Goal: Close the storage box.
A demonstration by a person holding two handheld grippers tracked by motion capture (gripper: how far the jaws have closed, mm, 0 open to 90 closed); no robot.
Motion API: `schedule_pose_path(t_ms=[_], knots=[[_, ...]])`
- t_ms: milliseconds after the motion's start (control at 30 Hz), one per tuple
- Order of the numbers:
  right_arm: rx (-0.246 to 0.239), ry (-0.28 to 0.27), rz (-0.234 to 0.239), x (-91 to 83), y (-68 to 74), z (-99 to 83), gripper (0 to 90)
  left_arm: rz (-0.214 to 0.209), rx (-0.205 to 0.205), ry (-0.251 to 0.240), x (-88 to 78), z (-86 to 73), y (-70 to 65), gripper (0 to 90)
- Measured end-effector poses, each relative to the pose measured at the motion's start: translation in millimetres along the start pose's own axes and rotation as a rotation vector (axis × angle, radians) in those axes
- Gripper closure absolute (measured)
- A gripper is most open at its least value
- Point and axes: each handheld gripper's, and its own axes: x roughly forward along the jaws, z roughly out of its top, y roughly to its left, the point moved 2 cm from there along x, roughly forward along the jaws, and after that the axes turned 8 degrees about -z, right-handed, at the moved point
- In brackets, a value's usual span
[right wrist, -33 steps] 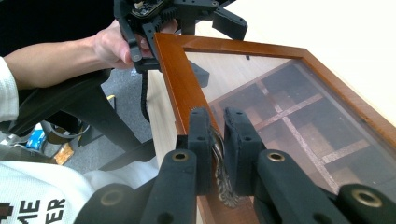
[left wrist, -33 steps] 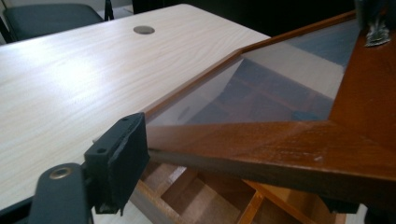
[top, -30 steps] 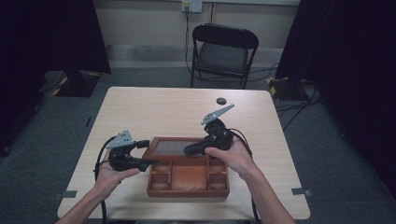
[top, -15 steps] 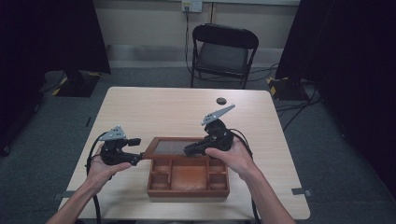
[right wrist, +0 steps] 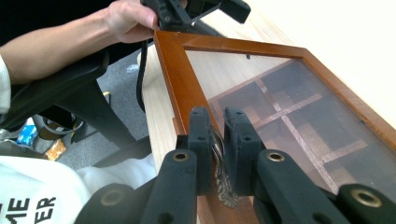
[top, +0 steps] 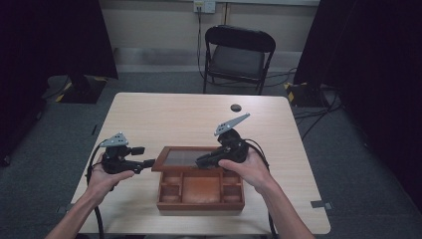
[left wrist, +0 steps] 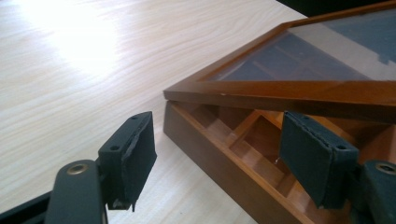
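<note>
A brown wooden box [top: 200,196] with several compartments sits near the table's front edge. Its glass-paned lid [top: 186,158] is lifted at a slant. My right gripper [top: 201,162] is shut on the ornate metal clasp [right wrist: 219,154] at the lid's front rim [right wrist: 173,70]. My left gripper [top: 149,163] hovers just left of the box, open. Its jaws have just been closing, with nothing pressed between the pads. In the left gripper view the box's corner [left wrist: 210,140] and the raised lid [left wrist: 280,88] lie just beyond the gripper [left wrist: 217,154].
A small black round object [top: 235,107] lies at the far side of the light wooden table [top: 164,119]. A black folding chair [top: 239,55] stands beyond the table. Cables trail from both grippers over the front edge.
My left gripper has drifted to the left, a little away from the box, and its jaws have narrowed. The right gripper and the lifted lid have stayed put.
</note>
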Motion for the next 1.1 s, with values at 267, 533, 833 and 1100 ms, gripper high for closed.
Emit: schedule_pose_path(t_ms=[267, 533, 833, 1100], knots=[[-0.003, 0.010, 0.005, 2.7, 2.6, -9.3, 82.1, 0.031, -0.014, -0.022, -3.4, 0.0, 3.6, 26.7], [-0.013, 0.024, 0.007, 8.4, 6.6, -19.5, 82.1, 0.043, -0.020, -0.032, -4.0, 1.3, 4.5, 26.7], [-0.021, 0.048, 0.005, 15.9, 10.9, -31.2, 82.0, 0.042, -0.029, -0.040, -3.7, 0.5, 6.0, 27.1], [-0.016, 0.081, 0.003, 33.8, 15.8, -48.5, 82.2, 0.049, -0.031, -0.035, -1.7, 0.4, 6.9, 27.3]])
